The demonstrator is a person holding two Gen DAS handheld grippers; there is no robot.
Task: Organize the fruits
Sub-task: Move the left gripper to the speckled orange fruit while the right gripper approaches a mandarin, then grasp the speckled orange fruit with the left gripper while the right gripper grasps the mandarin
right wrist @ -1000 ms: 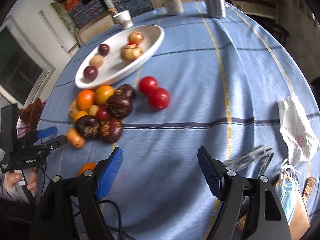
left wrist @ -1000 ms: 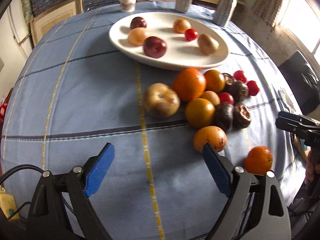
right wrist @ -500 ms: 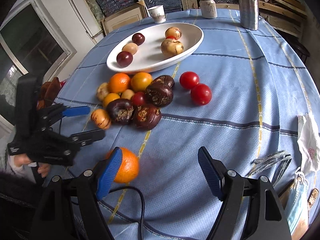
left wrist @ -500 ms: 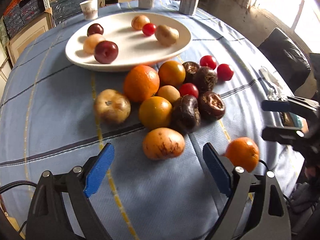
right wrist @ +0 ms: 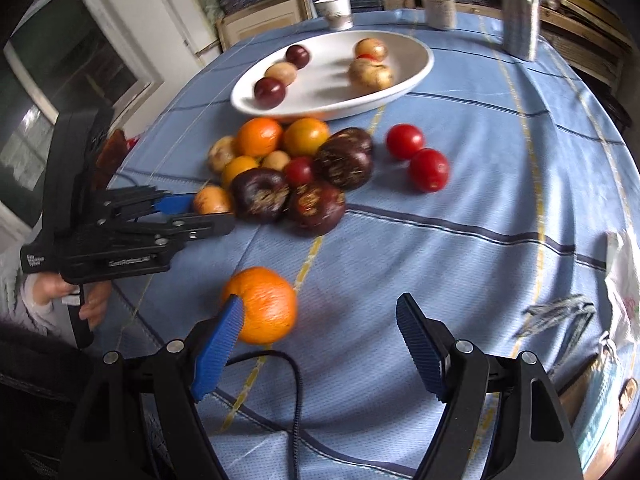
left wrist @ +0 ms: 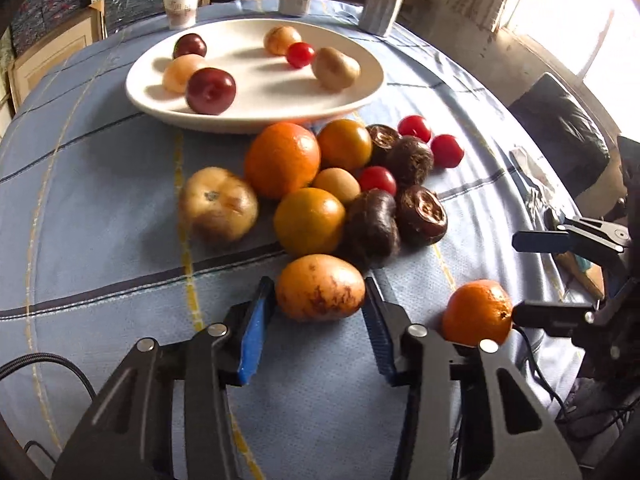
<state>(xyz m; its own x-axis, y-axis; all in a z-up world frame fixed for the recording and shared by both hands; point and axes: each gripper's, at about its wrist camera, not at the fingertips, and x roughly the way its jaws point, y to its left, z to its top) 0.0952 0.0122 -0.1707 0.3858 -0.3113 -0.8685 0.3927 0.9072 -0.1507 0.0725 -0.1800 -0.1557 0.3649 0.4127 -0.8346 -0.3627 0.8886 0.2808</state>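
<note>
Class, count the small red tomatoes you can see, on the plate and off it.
4: one on the white oval plate at, one inside the pile, two right of it. Others may hide.

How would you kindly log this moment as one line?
left gripper: jaws bracketing speckled yellow-orange fruit, contact unclear | right gripper: open beside lone round orange | white oval plate: six fruits

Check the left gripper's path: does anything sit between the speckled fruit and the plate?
Yes. The left gripper brackets the speckled fruit, and the fruit pile lies directly between it and the plate. A straight slide would hit the pile; lifting over looks clear.
</note>
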